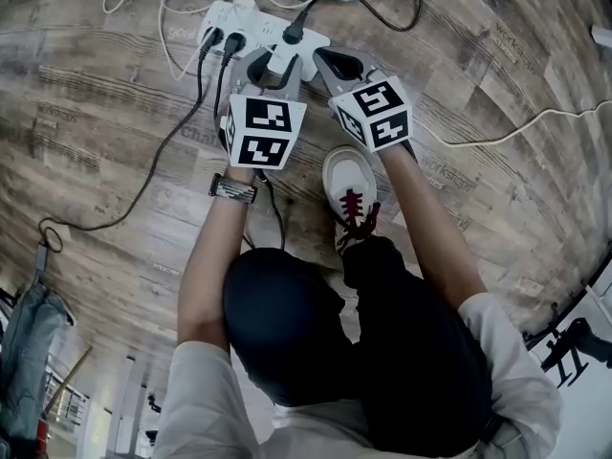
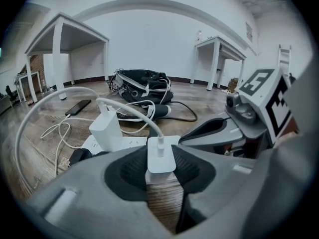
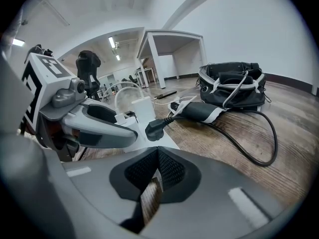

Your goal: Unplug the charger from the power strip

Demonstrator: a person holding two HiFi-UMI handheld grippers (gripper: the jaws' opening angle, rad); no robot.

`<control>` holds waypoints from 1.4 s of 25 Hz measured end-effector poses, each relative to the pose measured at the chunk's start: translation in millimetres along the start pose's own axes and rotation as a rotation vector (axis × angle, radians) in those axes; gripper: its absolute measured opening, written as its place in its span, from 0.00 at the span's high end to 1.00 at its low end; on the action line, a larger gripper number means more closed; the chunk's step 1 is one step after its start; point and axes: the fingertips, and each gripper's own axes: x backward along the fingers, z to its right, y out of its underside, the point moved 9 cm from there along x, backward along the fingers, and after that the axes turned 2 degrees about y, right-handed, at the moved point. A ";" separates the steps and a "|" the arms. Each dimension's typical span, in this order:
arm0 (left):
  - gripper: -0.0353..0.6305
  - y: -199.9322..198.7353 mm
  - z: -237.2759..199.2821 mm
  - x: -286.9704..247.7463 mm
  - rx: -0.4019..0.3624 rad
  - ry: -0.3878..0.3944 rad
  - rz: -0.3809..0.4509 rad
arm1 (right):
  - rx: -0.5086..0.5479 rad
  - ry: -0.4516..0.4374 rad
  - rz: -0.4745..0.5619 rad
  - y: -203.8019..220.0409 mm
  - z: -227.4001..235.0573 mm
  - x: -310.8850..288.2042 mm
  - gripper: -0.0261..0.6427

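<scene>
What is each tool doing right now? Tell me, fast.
Left tool: closed on the white charger.
Right tool: closed, holding nothing.

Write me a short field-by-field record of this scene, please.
Surface: brown wood-plank floor
Strip: long white plastic power strip on the floor, black plugs in it
Charger: small white cube charger with a white cable, apparently seated in the strip, not yet pulled out
Left gripper: shut on the charger's sides
Right gripper: jaws together, tips near the strip's end
</scene>
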 end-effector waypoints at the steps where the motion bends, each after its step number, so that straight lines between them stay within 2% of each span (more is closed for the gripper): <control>1: 0.74 0.3 -0.9 -0.2 0.008 0.002 0.004 | -0.002 -0.001 0.002 -0.1 0.3 -0.3 0.96; 7: 0.73 3.4 -5.8 1.6 0.111 0.019 0.034 | -0.013 -0.013 -0.002 0.4 1.0 0.4 0.96; 10: 0.74 3.2 -6.0 1.4 0.095 0.012 0.035 | -0.008 -0.012 0.003 0.1 1.1 -0.4 0.96; 15: 0.74 0.8 0.3 0.7 0.005 -0.010 0.013 | -0.004 -0.001 0.005 1.1 0.0 0.2 0.96; 20: 0.74 0.6 0.8 0.9 0.005 -0.018 0.003 | 0.001 0.001 0.009 1.2 -0.8 0.1 0.96; 22: 0.74 1.4 -0.3 1.6 0.024 -0.016 0.009 | 0.008 0.005 0.010 1.8 -1.8 0.0 0.96; 25: 0.74 3.6 -4.9 2.6 0.099 0.003 0.027 | 0.008 0.002 0.009 1.8 -1.9 -0.1 0.96; 28: 0.74 3.8 -6.4 3.1 0.122 0.012 0.036 | 0.001 -0.004 0.007 1.2 -1.0 -0.1 0.96; 31: 0.74 3.9 -5.7 3.3 0.103 0.006 0.034 | 0.001 -0.004 0.006 1.3 -1.1 0.1 0.96; 35: 0.74 1.0 -0.2 2.2 0.004 -0.016 0.004 | 0.004 -0.003 0.007 1.3 -1.6 -0.1 0.96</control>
